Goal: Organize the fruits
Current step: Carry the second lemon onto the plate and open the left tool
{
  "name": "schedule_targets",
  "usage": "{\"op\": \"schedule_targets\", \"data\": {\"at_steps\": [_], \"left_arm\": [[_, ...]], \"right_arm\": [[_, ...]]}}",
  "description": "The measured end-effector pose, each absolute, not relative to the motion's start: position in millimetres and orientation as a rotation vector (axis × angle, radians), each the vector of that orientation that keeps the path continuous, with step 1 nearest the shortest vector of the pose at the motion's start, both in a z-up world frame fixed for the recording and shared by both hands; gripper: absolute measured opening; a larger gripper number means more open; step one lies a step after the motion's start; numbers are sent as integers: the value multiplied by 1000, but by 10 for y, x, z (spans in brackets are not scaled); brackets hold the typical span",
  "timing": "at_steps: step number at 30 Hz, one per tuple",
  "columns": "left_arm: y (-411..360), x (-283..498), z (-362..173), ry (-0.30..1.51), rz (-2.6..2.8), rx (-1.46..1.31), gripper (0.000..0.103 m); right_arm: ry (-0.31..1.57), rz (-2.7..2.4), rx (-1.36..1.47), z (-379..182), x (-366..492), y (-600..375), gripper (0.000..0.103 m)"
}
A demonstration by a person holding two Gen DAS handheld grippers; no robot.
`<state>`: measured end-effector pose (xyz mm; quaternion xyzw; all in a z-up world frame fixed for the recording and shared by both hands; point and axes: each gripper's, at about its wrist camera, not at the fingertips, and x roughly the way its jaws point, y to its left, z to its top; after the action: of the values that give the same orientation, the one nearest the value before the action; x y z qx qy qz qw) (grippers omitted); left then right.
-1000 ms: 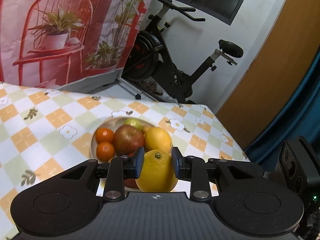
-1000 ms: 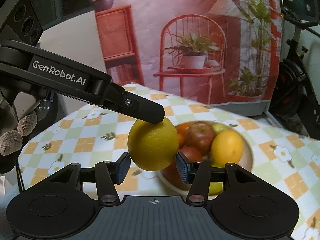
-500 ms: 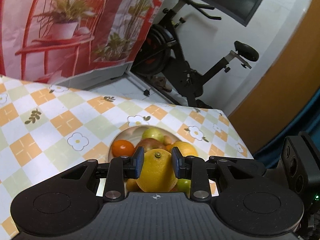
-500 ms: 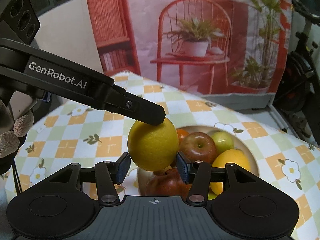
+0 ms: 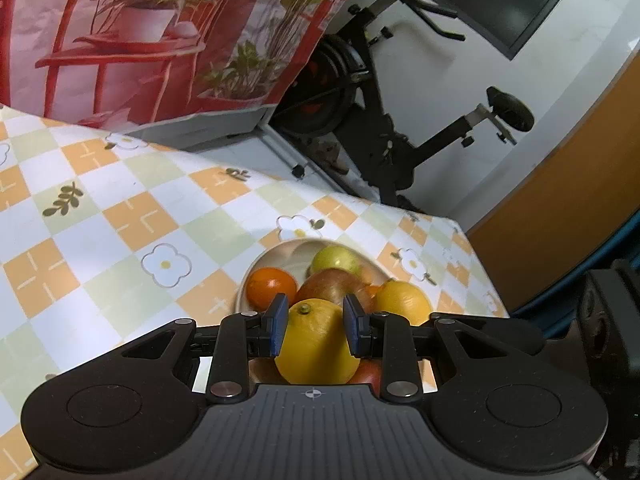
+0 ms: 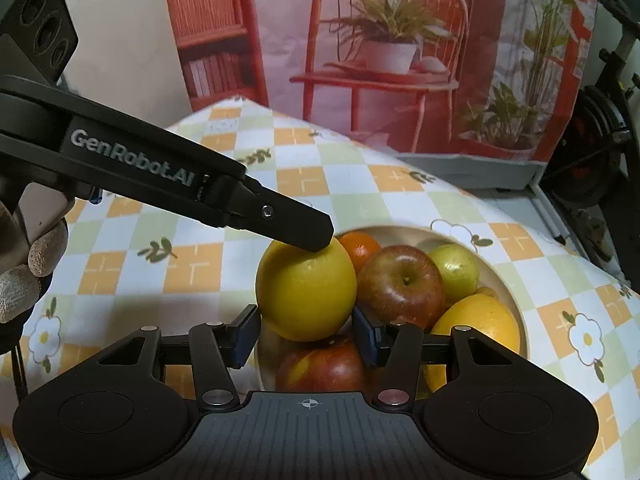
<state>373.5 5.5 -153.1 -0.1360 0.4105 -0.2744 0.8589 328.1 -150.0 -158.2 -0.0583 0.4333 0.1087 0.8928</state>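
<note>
A yellow citrus (image 5: pixel 316 344) sits between the blue pads of my left gripper (image 5: pixel 316 316), which is shut on it near the stem end. In the right wrist view the same citrus (image 6: pixel 306 292) hangs over the near left part of a cream bowl (image 6: pixel 496 276). The left gripper's upper finger (image 6: pixel 296 224) lies on top of it. My right gripper (image 6: pixel 306 332) has its pads against the citrus's lower sides. The bowl holds a red apple (image 6: pixel 400 284), a green apple (image 6: pixel 456 272), a mandarin (image 6: pixel 362 246), a second red apple (image 6: pixel 324 364) and a yellow-orange fruit (image 6: pixel 476 324).
The bowl stands on a checkered flower tablecloth (image 5: pixel 100 220) near the table's far right corner. Behind the table hang a red chair-and-plant backdrop (image 6: pixel 400 40) and an exercise bike (image 5: pixel 380 120). A gloved hand (image 6: pixel 24 280) grips the left tool's handle.
Both grippers have carried the citrus forward and down together. The bowl of fruit now lies closer and right under it. The grip looks the same.
</note>
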Motion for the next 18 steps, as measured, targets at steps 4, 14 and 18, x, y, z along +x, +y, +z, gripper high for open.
{"op": "schedule_targets", "data": {"at_steps": [4,14,18], "left_arm": [[106,3742,-1587,863,-575,-313,32],[208,3715,-1619,850,-550,-334,32],[285,3687,-1645,855,-540,-342,32]], "right_arm": [[904,217,-144,-1579,3260,-1461,47],[902,182,-182,-1511,3187,-1470,50],[901,178,-190,-1498,3163,-1458,51]]}}
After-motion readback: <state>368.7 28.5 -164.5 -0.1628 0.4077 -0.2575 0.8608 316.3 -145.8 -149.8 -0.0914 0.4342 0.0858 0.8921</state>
